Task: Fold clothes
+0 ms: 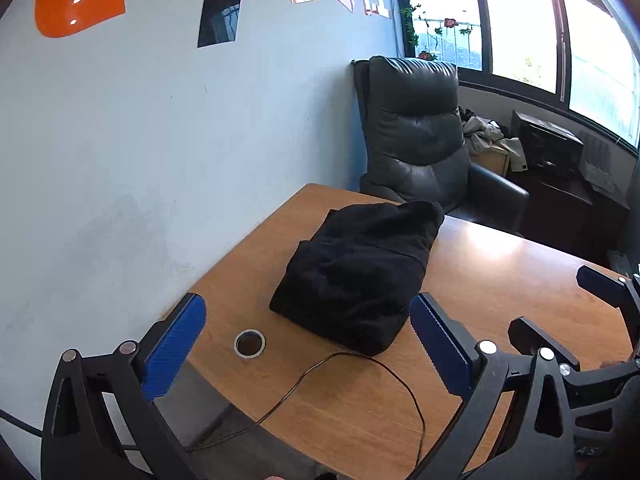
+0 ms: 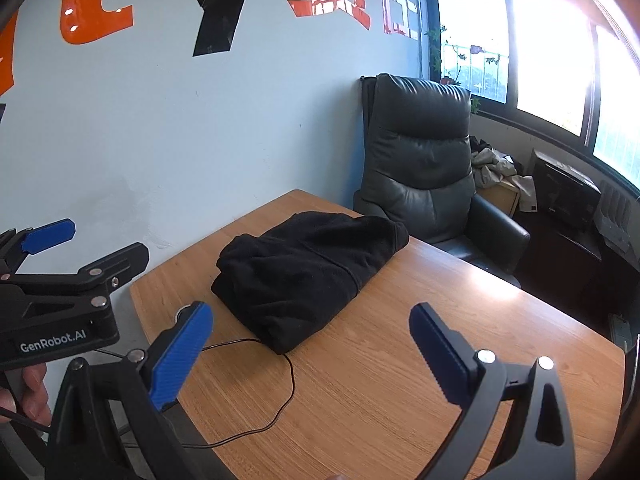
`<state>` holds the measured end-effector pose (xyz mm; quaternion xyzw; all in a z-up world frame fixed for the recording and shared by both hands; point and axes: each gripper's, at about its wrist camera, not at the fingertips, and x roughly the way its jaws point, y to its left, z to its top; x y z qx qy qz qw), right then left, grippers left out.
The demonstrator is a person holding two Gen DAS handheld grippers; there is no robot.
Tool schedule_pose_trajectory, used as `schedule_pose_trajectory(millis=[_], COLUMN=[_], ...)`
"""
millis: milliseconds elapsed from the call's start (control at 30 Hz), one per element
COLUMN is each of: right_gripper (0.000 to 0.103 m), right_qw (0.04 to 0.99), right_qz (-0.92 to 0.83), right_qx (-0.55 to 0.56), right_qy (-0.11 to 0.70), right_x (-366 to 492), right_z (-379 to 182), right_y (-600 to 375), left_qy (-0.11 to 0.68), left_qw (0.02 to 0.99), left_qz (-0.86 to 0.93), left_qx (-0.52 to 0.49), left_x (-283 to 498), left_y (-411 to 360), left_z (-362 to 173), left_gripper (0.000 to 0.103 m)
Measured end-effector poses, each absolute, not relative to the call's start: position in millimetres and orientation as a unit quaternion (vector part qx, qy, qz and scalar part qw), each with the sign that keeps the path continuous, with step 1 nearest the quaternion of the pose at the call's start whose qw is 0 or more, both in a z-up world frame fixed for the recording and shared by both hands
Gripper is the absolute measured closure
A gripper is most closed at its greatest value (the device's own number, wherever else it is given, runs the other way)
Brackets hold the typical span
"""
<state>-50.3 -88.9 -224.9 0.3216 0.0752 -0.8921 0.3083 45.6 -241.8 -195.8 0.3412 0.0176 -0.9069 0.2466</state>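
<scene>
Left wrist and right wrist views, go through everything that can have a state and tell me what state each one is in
black garment: folded into a compact bundle, lying on the table, nothing gripping it.
left tongs: open, empty, short of the garment.
right tongs: open, empty, above the table.
thin black cable: slack, looping across the table.
cable grommet: set in the tabletop, uncovered.
leather chair: unoccupied.

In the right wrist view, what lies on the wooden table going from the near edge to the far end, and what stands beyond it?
Near to far: thin black cable → folded black garment → far corner of the wooden table → dark leather armchair beyond it. Both tools hover open, holding nothing.
</scene>
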Motion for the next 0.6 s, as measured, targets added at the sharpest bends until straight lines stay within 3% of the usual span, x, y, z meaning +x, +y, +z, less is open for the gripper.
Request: schedule_pose_trajectory(millis=[233,433,600], right_gripper=[0.002,0.002,0.002], right_qw=[0.302,0.314,0.323], right_qz=[-0.896,-0.903,-0.906], right_qx=[0.316,0.289,0.272], right_qy=[0.075,0.049,0.031], right_x=[-54,-47,-41], right_z=[-236,-245,-255], right_y=[-86,-60,-39], left_qy=[0.054,0.181,0.205], left_qw=[0.214,-0.055,-0.277], left_qz=[-0.920,-0.947,-0.918], left_qx=[0.324,0.260,0.195], left_x=[51,71,91], left_y=[-250,-254,-234], left_z=[-190,-160,-123], left_gripper=[0.000,0.000,0.000])
